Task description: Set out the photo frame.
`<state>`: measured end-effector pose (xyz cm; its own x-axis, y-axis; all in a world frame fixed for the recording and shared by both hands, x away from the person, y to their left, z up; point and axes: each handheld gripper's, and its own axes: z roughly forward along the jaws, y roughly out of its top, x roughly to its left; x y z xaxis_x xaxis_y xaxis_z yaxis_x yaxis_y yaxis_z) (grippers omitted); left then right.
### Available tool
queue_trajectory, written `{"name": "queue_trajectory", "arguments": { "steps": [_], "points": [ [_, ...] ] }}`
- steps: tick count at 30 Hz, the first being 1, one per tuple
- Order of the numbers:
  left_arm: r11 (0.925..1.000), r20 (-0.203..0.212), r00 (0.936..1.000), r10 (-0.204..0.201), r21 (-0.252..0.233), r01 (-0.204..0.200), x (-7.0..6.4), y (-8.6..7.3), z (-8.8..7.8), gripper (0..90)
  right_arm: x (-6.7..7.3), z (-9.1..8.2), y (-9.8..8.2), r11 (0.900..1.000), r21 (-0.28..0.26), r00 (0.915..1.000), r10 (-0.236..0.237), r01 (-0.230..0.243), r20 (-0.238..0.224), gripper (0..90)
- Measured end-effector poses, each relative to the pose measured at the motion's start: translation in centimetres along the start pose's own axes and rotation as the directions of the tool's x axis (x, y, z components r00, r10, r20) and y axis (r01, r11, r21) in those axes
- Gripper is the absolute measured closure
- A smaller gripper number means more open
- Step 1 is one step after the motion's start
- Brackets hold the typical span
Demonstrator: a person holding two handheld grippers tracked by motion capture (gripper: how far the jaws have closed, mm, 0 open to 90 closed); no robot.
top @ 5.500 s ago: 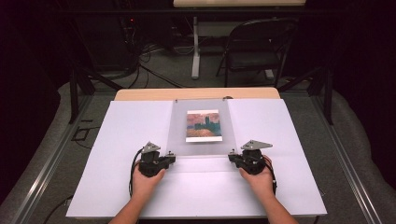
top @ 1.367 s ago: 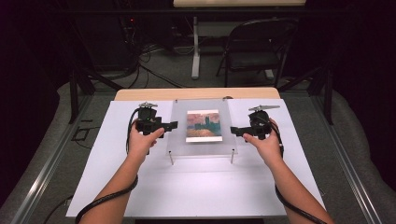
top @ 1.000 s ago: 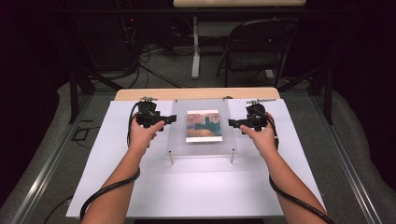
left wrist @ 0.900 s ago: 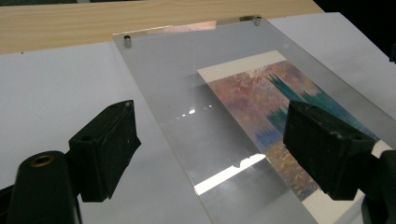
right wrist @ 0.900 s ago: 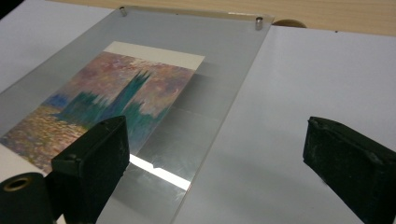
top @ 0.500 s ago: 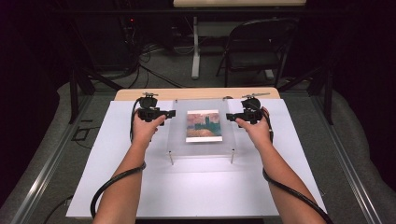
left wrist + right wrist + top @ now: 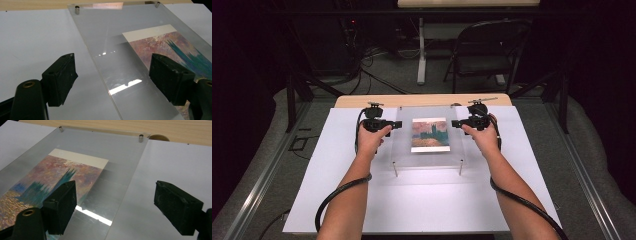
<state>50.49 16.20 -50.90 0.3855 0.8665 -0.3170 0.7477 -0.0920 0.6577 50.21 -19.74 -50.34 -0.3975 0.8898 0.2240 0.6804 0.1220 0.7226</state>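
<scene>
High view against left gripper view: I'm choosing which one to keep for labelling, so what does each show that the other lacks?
High view: both forearms, the right tool, the acrylic panel's near standoffs, the whole white board, a chair behind.

Left gripper view: the panel's left edge seen close between the open jaws of the left tool, which have just been closing, with glare streaks and a far standoff.

Both: the clear panel, the painted print and the wooden table edge.
</scene>
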Motion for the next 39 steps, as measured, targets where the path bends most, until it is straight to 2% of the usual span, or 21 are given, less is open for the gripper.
{"name": "queue_trajectory", "arguments": {
  "steps": [2,7,12,18,25,27,34,39],
  "points": [
    [0.9997,0.004,1.0,-0.002,0.023,0.002,0.0,0.0,0.4,21.5,0.3,0.3,0.0,1.0,0.009,1.0,-0.008,0.008,-0.002,19.8],
    [0.9993,0.005,1.0,0.005,0.037,-0.005,-0.1,-0.1,1.0,21.5,0.3,0.9,-0.2,1.0,0.021,1.0,-0.004,0.004,-0.003,20.8],
    [0.999,0.025,0.9996,-0.012,0.045,0.01,0.0,-0.4,1.6,21.5,-0.2,1.5,-0.6,0.998,0.052,0.9993,0.036,-0.036,-0.012,19.8],
    [0.9978,0.043,0.9987,-0.028,0.061,0.025,0.0,-0.5,2.2,21.4,-0.6,1.8,-0.9,0.995,0.062,0.9962,0.077,-0.074,-0.041,19.2],
    [0.9962,0.048,0.9986,-0.02,0.085,0.016,-0.5,-0.7,2.8,21.4,-0.3,2.3,-1.2,0.993,0.095,0.994,0.083,-0.076,-0.071,18.9],
    [0.9962,0.061,0.9979,-0.021,0.085,0.016,-0.6,-0.7,2.8,21.4,-0.1,2.4,-1.3,0.991,0.105,0.9933,0.087,-0.078,-0.077,18.9],
    [0.995,0.056,0.9983,-0.015,0.1,0.01,-0.8,-0.7,2.9,21.2,0.5,2.8,-1.3,0.988,0.135,0.9904,0.084,-0.069,-0.11,19.1],
    [0.9941,0.063,0.9977,-0.025,0.107,0.018,-0.7,-1.0,3.0,21.1,0.8,3.2,-1.4,0.987,0.148,0.9923,0.071,-0.056,-0.101,15.0]
  ]
}}
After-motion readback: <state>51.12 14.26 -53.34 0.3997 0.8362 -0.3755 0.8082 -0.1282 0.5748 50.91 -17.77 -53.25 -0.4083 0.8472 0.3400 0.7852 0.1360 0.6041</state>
